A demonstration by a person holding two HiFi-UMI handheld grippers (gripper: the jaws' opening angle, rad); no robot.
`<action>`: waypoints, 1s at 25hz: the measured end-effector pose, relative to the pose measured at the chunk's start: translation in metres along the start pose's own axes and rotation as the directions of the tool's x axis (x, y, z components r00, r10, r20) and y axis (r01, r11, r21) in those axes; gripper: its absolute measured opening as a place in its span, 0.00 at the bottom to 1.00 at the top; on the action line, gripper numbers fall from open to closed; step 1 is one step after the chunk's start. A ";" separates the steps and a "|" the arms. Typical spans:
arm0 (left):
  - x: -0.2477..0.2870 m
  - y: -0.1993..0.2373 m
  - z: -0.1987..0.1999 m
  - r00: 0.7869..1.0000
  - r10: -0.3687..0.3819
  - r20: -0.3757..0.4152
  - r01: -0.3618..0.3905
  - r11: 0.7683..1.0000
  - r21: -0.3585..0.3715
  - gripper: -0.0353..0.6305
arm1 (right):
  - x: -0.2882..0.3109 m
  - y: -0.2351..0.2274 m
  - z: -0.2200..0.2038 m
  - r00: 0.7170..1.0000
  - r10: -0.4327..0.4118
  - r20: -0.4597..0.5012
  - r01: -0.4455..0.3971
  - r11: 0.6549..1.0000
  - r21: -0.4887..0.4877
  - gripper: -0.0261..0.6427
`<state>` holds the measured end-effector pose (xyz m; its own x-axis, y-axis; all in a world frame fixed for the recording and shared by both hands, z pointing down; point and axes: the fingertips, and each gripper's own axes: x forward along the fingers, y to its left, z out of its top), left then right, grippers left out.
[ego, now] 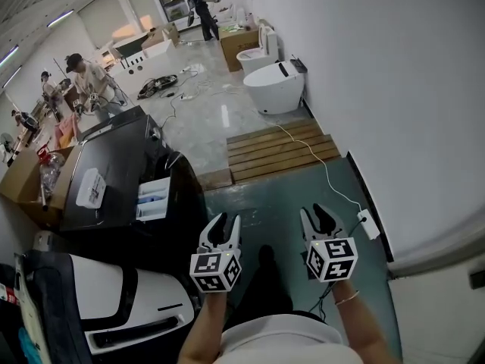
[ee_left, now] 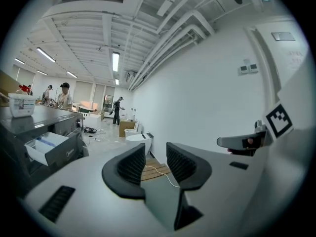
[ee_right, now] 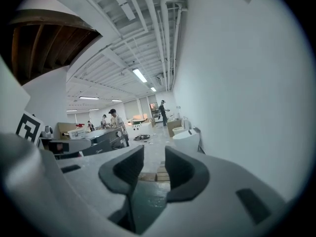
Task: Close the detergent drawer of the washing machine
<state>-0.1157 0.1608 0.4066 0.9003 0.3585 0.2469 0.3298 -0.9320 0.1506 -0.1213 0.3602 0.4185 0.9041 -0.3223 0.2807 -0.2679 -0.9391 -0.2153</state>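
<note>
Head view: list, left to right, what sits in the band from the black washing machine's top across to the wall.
White container → open detergent drawer → left claw, open and empty → right claw, open and empty → white power block on the floor → white wall.

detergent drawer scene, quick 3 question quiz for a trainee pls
1. True or false: the detergent drawer of the washing machine is pushed fully in.
2. Which gripper is nearer the drawer in the head view? A) left gripper B) right gripper
3. What do the right gripper's fingers hold?
Key: 1 false, it sticks out, open. 2 A. 3 nothing; both grippers are open and empty.
</note>
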 end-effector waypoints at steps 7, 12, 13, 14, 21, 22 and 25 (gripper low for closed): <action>0.069 0.025 0.005 0.999 -0.027 -0.017 0.027 1.000 0.003 0.23 | 0.059 -0.022 0.014 0.999 -0.034 -0.010 0.034 0.999 -0.002 0.22; 0.127 0.054 0.021 0.999 -0.032 -0.016 0.032 0.999 -0.006 0.23 | 0.123 -0.030 0.035 0.999 -0.045 -0.007 0.045 0.999 -0.013 0.22; 0.138 0.061 0.025 0.999 -0.032 -0.016 0.032 0.999 -0.008 0.23 | 0.136 -0.030 0.039 0.999 -0.043 -0.011 0.043 0.999 -0.013 0.22; 0.149 0.067 0.029 0.999 -0.032 -0.016 0.032 0.999 -0.010 0.23 | 0.149 -0.030 0.044 0.999 -0.040 -0.014 0.040 0.999 -0.013 0.22; 0.205 0.111 0.052 0.999 -0.031 -0.009 0.031 0.999 -0.022 0.23 | 0.224 -0.022 0.067 0.999 -0.019 -0.035 0.018 0.999 -0.036 0.22; 0.210 0.117 0.055 1.000 -0.028 -0.003 0.028 0.999 -0.023 0.23 | 0.232 -0.019 0.069 0.999 -0.013 -0.037 0.011 0.999 -0.043 0.22; 0.221 0.133 0.062 1.000 -0.012 0.013 0.012 1.000 -0.025 0.23 | 0.256 -0.011 0.074 0.999 0.011 -0.043 -0.013 0.998 -0.059 0.22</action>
<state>0.1448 0.1124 0.4214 0.8999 0.3690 0.2325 0.3339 -0.9258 0.1772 0.1375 0.2968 0.4232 0.8859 -0.3373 0.3184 -0.2991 -0.9401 -0.1635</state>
